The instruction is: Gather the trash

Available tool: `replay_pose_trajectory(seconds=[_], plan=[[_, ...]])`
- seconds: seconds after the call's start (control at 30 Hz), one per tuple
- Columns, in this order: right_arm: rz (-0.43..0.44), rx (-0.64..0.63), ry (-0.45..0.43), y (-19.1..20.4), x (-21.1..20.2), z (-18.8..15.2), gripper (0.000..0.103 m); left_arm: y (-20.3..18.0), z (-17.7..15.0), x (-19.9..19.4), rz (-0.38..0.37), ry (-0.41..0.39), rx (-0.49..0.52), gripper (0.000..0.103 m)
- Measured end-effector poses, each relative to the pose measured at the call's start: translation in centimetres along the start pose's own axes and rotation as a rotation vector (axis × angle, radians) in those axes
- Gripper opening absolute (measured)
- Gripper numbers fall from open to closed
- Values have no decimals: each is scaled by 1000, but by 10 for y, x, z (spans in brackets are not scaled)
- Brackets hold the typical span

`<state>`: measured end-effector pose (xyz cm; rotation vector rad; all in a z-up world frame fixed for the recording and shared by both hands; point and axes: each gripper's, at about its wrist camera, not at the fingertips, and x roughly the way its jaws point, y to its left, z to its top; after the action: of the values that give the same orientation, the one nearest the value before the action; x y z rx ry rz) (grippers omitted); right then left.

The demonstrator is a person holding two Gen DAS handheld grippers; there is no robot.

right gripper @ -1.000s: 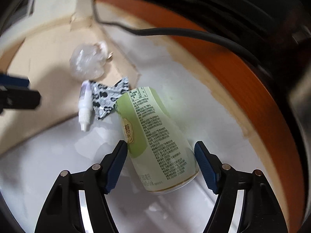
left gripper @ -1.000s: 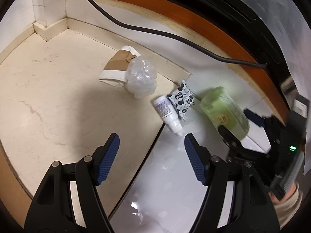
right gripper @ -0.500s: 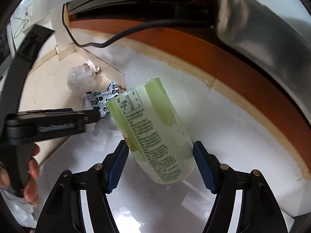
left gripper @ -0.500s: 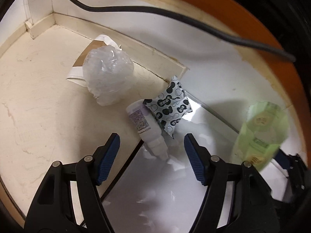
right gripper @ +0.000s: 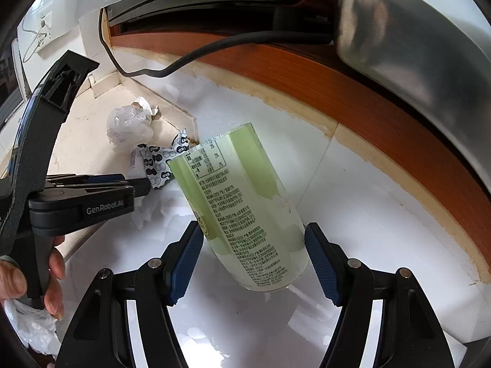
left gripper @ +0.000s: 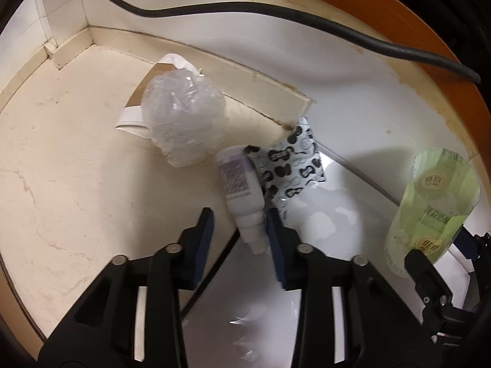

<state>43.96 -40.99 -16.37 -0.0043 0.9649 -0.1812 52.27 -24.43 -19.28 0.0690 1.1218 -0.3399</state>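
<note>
My left gripper (left gripper: 239, 230) has narrowed around the neck of a small white bottle with a purple label (left gripper: 241, 188) that lies on the floor; its right pad touches the bottle, the left pad stands just off it. My right gripper (right gripper: 253, 254) is shut on a pale green plastic cup (right gripper: 242, 211) and holds it tilted above the floor; the cup also shows in the left wrist view (left gripper: 429, 205). A black-and-white patterned wrapper (left gripper: 288, 165) lies against the bottle. A crumpled clear plastic ball (left gripper: 184, 122) rests on a flattened paper cup (left gripper: 153, 92).
A black cable (left gripper: 276, 15) runs along the orange-brown wooden base (right gripper: 368, 92) at the back. A cream skirting (left gripper: 245, 82) ends in a corner near the wrapper. A hand (right gripper: 30, 270) holds the left gripper and a clear bag (right gripper: 30, 328).
The left gripper moved forward to the small bottle and its jaws narrowed around the neck. The right gripper closed on the green cup and lifted it off the floor.
</note>
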Motion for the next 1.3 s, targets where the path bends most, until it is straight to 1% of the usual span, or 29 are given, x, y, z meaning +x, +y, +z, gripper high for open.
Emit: replay_pose_trajectory(seconds=[0.03, 0.2, 0.3, 0.33, 0.43, 0.5, 0.6, 0.67, 0.7, 0.73, 0.77, 0.8, 0.83, 0.87, 0.97, 1.07, 1.17, 1.3], plan=[[-1, 1, -1, 0, 0, -1, 68, 2, -1, 0, 2, -1, -1, 17], [-7, -4, -6, 1, -3, -5, 68, 12, -7, -5, -20, -20, -16, 17], [-10, -2, -1, 1, -7, -8, 66, 20, -17, -13, -30, -24, -25, 16], [-11, 1, 0, 0, -9, -8, 64, 22, -20, -15, -33, -24, -27, 16], [-34, 26, -11, -5, -20, -9, 53, 29, -30, -30, -48, -25, -27, 16], [46, 78, 23, -13, -25, -12, 52, 32, -39, -42, -61, -26, -26, 16], [56, 95, 41, -16, -31, -21, 51, 35, -50, -63, -76, -31, -20, 16], [66, 120, 60, -18, -34, -26, 51, 33, -60, -83, -84, -48, -3, 16], [81, 136, 66, -19, -39, -29, 51, 33, -66, -94, -92, -56, 7, 16], [101, 150, 64, -20, -45, -33, 48, 33, -73, -105, -100, -62, 14, 16], [117, 158, 59, -19, -53, -36, 19, 32, -78, -114, -108, -68, 20, 16], [144, 166, 63, -18, -62, -41, 0, 32, -84, -126, -118, -75, 29, 16], [183, 188, 80, -17, -69, -47, 0, 27, -93, -139, -129, -84, 35, 16], [216, 219, 79, -17, -81, -54, 0, 27, -100, -149, -139, -92, 39, 16], [213, 209, 55, -6, -103, -73, 0, 26, -123, -179, -166, -113, 56, 16], [234, 202, 49, 6, -119, -98, 0, 19, -150, -203, -183, -110, 83, 16], [271, 209, 43, 12, -133, -117, 0, 15, -172, -218, -192, -109, 112, 16], [318, 230, 42, 16, -145, -142, 0, 13, -199, -229, -217, -99, 121, 16]])
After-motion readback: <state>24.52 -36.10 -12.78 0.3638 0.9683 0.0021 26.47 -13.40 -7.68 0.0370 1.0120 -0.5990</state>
